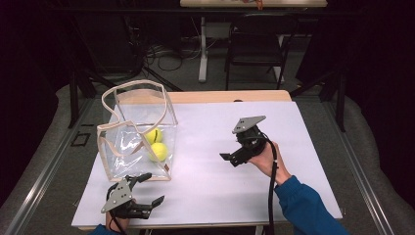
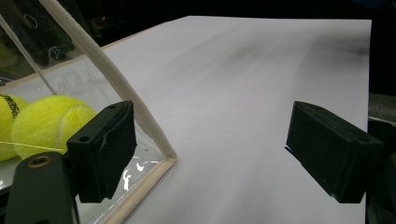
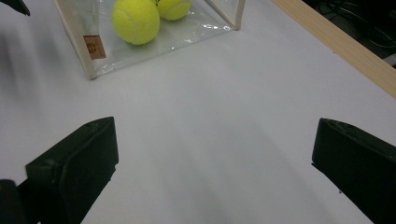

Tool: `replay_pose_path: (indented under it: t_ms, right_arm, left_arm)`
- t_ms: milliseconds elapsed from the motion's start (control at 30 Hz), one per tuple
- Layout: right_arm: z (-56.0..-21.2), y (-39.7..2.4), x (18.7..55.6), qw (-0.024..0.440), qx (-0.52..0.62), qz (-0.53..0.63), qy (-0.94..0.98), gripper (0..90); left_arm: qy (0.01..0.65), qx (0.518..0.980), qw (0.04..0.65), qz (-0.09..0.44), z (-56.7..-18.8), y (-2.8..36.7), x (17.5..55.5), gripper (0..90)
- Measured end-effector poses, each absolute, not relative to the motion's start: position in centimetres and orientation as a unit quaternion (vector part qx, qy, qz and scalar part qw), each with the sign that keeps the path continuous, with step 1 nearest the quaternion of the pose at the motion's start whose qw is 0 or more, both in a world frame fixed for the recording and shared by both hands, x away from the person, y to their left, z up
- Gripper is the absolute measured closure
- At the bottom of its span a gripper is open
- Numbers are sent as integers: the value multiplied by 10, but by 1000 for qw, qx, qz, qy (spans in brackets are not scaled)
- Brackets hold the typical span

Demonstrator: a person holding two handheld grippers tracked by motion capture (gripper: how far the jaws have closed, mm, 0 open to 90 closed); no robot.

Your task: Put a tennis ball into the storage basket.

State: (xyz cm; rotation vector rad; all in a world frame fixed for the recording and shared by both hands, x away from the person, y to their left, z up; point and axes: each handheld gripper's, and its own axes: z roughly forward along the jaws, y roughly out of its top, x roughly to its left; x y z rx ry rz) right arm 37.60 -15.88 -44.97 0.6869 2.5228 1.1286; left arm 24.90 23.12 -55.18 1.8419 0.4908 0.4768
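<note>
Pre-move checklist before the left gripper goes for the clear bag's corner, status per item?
1. Left gripper open: ok, jaws wide apart.
2. Right gripper open and holding nothing: ok.
3. Clear bag upright on the white table: ok.
4. Two tennis balls inside the bag: ok, resting on its bottom.
5. Bag's near corner edge lined up between the left jaws: not ok, it sits beside one jaw, off centre.
6. Bag handles free of the gripper cables: ok.
</note>
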Motion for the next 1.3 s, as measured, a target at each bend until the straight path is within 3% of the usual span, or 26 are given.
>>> replay_pose_path:
  t_ms: [333,500,1300]
  right_arm:
    - [-455,-168,369,149,244,391,875,0]
    - [-474,-200,350,156,273,388,866,0]
    - [-524,-247,316,163,321,384,850,0]
  left_arm:
    - [208,780,555,202,-552,231,249,158]
    - [209,780,554,203,-552,231,249,158]
    - [208,784,550,201,-552,231,249,158]
